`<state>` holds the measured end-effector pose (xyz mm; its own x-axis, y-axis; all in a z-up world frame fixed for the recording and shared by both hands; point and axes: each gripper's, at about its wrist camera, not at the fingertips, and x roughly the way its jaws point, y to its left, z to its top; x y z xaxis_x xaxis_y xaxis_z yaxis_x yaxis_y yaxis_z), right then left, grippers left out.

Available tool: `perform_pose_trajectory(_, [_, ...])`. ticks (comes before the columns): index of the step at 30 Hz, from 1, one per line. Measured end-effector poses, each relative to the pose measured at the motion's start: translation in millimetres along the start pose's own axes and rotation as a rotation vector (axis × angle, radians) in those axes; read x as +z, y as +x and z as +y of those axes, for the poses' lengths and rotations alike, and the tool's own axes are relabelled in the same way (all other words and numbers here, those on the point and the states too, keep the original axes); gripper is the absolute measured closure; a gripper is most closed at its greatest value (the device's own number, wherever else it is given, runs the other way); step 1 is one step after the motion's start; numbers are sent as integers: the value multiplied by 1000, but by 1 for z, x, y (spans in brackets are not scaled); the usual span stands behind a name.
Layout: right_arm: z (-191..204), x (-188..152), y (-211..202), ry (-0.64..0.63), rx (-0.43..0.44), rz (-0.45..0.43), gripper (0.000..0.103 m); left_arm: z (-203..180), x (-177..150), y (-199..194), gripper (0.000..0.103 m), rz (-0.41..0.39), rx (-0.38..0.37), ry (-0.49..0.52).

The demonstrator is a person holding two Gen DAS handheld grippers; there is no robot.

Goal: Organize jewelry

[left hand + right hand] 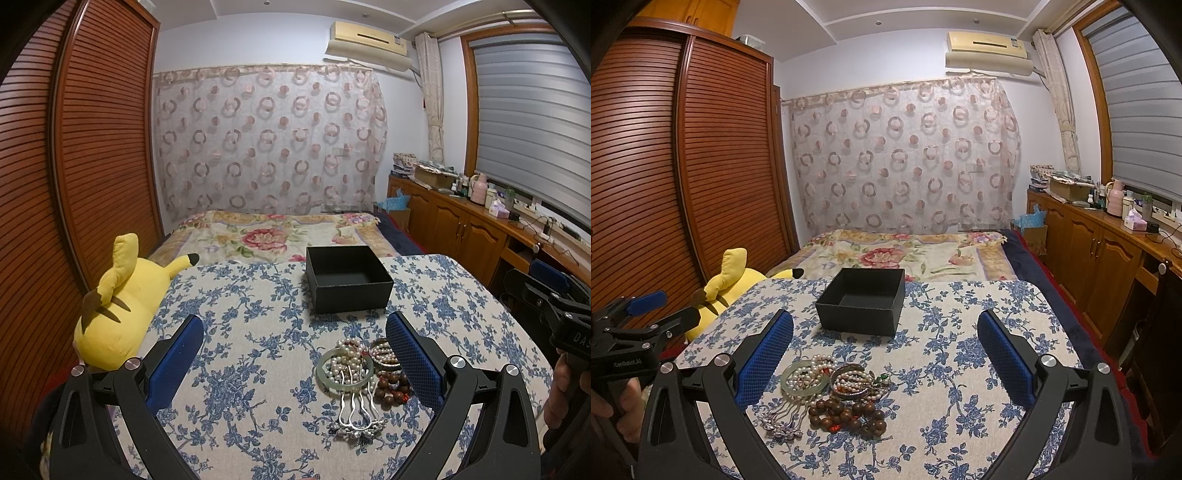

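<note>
A pile of jewelry [362, 373] lies on the blue-flowered tablecloth [258, 295]. It holds a pale jade bangle [803, 384], pearl strands [820, 367], brown wooden beads [849, 413], metal bangles [849, 384] and silver hairpins [356, 410]. Behind the pile stands a black box [347, 277] with no lid and nothing inside, also seen as the black box [862, 301]. My left gripper [294, 319] is open above the cloth, its right pad beside the pile. My right gripper [885, 315] is open too, the pile near its left pad. Neither holds anything.
A yellow plush toy [118, 314] lies at the table's left edge. A bed with a flowered cover [266, 236] is beyond the table, a slatted wooden wardrobe [74, 147] on the left, and a wooden sideboard [1100, 251] with bottles on the right.
</note>
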<state>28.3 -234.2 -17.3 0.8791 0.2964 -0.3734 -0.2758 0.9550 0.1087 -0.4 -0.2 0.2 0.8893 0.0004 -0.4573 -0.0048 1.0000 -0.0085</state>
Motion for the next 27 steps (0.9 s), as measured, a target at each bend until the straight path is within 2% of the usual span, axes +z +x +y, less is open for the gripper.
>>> perform_pose_trajectory(8, [1,2,0,0,0,9,2,2,2,1,7,17,-4,2])
perform_pose_trajectory(18, [-4,-9,6,-28,16,40,3,5,-15,19,7,53,-16,-6])
perform_pose_trajectory(22, [-9,-22,16,-45,45,84,14,8,-24,26,8,87,-32,0])
perform_pose_trajectory(27, [-11,-37,29,-69,75,144,24,12,-37,40,7,137,-55,-5])
